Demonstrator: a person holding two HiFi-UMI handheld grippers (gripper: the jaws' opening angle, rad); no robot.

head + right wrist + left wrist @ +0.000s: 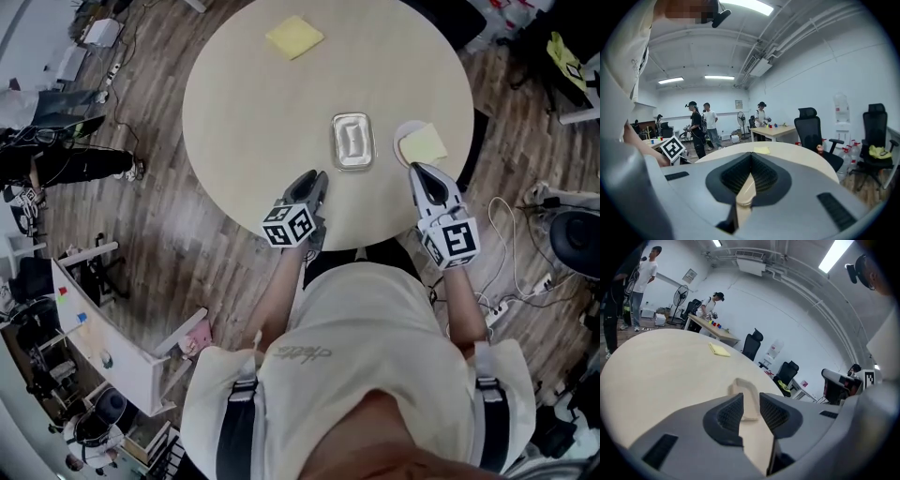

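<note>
Evenly flanking tin tray [352, 141], within easy reach: left gripper [320, 178] fingers barely parted, empty; right gripper [418, 170] fingers pressed together, empty.

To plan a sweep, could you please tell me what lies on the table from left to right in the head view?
Yellow pad, metal tray, white plate bearing a second yellow pad.

Nothing is legible; script on the shirt [367, 330] is unreadable.
</note>
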